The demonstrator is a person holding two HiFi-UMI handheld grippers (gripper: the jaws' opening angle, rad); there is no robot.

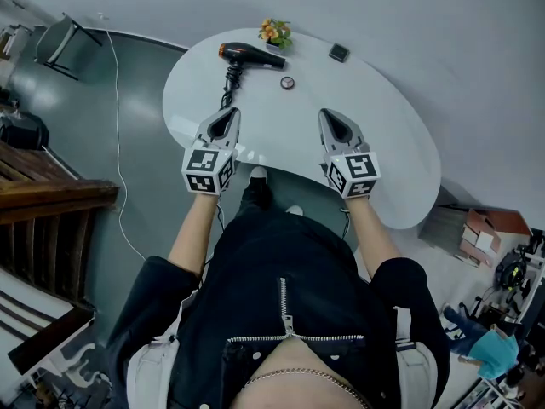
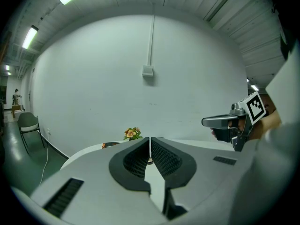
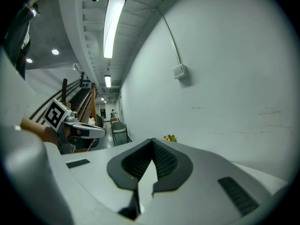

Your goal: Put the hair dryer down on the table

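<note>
I hold a two-jaw claw in each hand, side by side over the near edge of a white rounded table (image 1: 383, 156), both pointing away from me and tipped slightly down.

My left claw (image 1: 229, 112) has its jaws pressed together, tip to tip, with nothing between them. The left gripper view shows the two dark ribbed pads meeting in a thin line. My right claw (image 1: 331, 114) is the same: its own view shows the pads meeting at the tips, and it holds nothing. Each claw carries a cube with black and white square markers near my wrist.

The hair dryer (image 1: 249, 55) lies on its side on the far part of the table, well apart from both claws and touched by neither. It is black with an orange ring at its left end. Its black cord (image 1: 229, 82) runs from the handle across the tabletop toward my left claw.

Just beyond the hair dryer stands a small plant with orange flowers (image 1: 275, 32). A small round object (image 1: 288, 83) lies on the table near the dryer's right end, and a small dark square object (image 1: 339, 53) lies farther right, near the far edge.

On the grey floor to the left, a chair (image 1: 58, 39) stands by the wall, and a thin white cable (image 1: 117, 135) trails past the table.
</note>
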